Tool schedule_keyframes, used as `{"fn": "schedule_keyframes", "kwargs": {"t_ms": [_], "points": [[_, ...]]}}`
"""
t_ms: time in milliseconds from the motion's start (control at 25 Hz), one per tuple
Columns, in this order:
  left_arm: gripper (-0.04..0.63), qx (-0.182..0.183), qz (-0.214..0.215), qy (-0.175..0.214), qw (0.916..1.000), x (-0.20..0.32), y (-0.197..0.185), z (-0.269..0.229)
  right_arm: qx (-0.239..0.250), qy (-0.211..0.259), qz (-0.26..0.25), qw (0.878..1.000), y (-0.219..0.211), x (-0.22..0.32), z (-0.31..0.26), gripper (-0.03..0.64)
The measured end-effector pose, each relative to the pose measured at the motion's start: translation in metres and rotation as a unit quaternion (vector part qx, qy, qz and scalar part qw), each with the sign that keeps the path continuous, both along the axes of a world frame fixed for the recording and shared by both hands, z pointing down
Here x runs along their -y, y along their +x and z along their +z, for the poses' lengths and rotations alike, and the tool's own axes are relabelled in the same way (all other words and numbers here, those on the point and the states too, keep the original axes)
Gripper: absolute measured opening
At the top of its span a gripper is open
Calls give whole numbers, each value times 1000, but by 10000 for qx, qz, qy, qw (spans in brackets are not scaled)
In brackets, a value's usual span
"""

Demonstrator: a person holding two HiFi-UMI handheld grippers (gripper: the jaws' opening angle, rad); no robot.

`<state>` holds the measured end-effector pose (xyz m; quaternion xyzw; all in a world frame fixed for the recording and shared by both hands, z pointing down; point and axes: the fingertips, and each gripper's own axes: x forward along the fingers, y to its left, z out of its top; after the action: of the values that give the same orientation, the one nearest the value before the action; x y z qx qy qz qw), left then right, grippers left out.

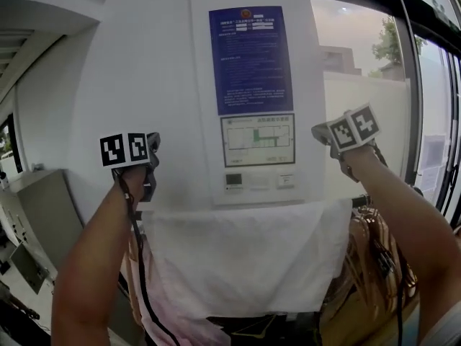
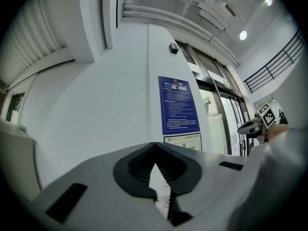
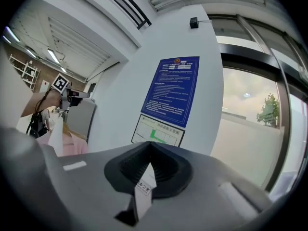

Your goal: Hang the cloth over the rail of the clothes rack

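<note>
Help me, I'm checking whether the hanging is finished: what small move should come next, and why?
Probably just draw both grippers back and down. The left gripper and right gripper are raised, tongs shut on nothing, while the white cloth already hangs spread below them.

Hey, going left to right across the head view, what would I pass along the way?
grey cabinet → left claw → blue notice → right claw → tree outside the window. The white cloth stretches below most of these, so it has no clear place in the order.
</note>
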<state>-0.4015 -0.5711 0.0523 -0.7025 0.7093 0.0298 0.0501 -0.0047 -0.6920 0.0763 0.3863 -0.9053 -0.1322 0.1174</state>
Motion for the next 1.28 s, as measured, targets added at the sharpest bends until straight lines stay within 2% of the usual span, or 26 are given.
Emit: {"fn": "schedule_keyframes", "kwargs": {"t_ms": [200, 320, 440, 640, 760, 880, 960, 1280], "points": [[5, 110, 162, -69, 9998, -49, 15, 31, 204, -93, 61, 9997, 9, -58, 31, 2], [5, 105, 209, -94, 9997, -74, 13, 55, 440, -78, 318, 9985, 27, -90, 44, 2], [5, 262, 189, -177, 9993, -95, 12, 82, 578, -185, 597, 9964, 44, -114, 69, 2], [6, 127, 251, -137, 9995, -130, 18, 113, 652, -178, 809, 9944, 66, -152, 102, 3], [7, 25, 270, -96, 9996, -147, 26, 128, 771, -254, 787, 9936, 76, -163, 122, 6], [14, 46, 197, -171, 9996, -156, 31, 147, 835, -473, 647, 9933, 75, -167, 144, 48], [93, 60, 153, -241, 9996, -156, 33, 159, 856, -563, 626, 9928, 74, -164, 155, 62], [130, -61, -196, -313, 9993, -145, 23, 189, 1241, -741, 891, 9855, 83, -149, 179, 84]]}}
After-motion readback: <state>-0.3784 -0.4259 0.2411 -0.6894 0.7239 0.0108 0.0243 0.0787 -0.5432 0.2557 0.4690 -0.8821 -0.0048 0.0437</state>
